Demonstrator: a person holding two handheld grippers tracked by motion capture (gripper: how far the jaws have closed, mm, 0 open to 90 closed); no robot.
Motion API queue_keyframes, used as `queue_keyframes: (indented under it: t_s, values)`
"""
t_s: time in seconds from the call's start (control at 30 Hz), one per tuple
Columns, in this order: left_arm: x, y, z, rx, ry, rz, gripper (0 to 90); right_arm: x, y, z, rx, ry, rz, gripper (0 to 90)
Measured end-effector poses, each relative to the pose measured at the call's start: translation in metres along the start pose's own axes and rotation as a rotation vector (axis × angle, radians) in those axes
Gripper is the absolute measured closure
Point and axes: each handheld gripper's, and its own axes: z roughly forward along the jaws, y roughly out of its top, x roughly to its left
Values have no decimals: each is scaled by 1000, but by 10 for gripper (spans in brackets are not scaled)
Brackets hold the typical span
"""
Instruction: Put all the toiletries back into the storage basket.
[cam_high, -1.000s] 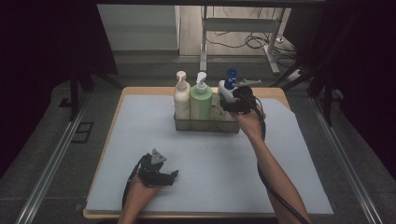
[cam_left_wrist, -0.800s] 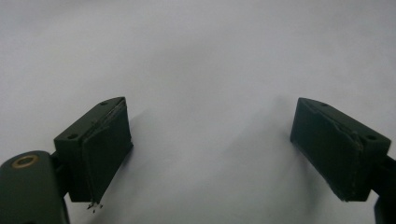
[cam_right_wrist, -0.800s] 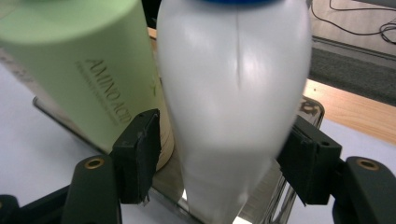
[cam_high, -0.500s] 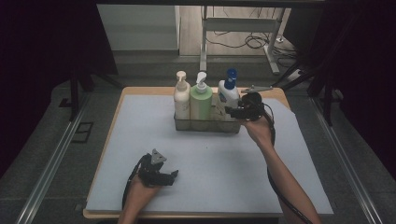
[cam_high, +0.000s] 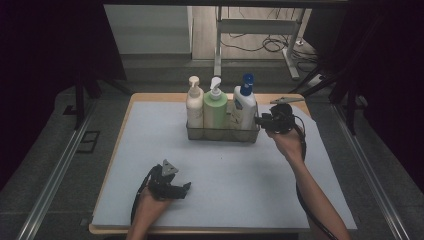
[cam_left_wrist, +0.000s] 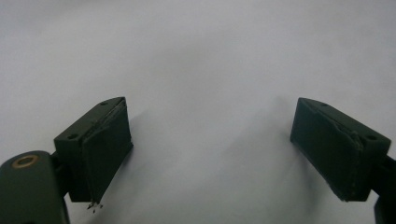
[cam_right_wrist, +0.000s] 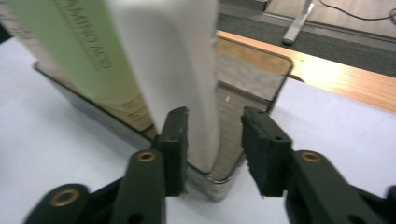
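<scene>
Right gripper (cam_high: 261, 121): right of centre in the high view, just beside the right end of the metal basket (cam_high: 222, 134). Its jaws have just been closing. In the right gripper view (cam_right_wrist: 214, 151) they stand partly apart, with the edge of the white bottle between them; the left jaw is at the bottle or very near it, the right jaw is clear of it with a gap, so nothing is clamped.
Left gripper (cam_high: 186, 189): lower left of the high view, low over the mat, held in the person's left hand (cam_high: 150, 206). In the left gripper view (cam_left_wrist: 210, 140) the jaws are wide apart, with bare mat between them.
White bottle (cam_high: 244, 107): upright with a blue cap, at the right end of the basket, upper centre of the high view. In the right gripper view (cam_right_wrist: 177, 70) it takes the upper middle.
Green bottle (cam_high: 215, 109): upright in the middle of the basket, touching or just beside the white one.
Cream bottle (cam_high: 194, 106): upright at the left end of the basket.
Mat (cam_high: 150, 130): pale grey, it covers the wooden table (cam_high: 131, 100).
</scene>
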Motion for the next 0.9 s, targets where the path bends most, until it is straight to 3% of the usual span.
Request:
queue_keyframes:
  t_s: [0.33, 0.7, 0.9]
  values:
    - [0, 0, 0, 0, 0, 0, 121, -8, 4, 22, 27, -61, -14, 885]
    - [0, 0, 0, 1, 0, 1, 121, -12, 7, 52, 54, -56, 20, 896]
    - [0, 0, 0, 1, 1, 2, 121, -13, 2, 65, 78, -28, 42, 895]
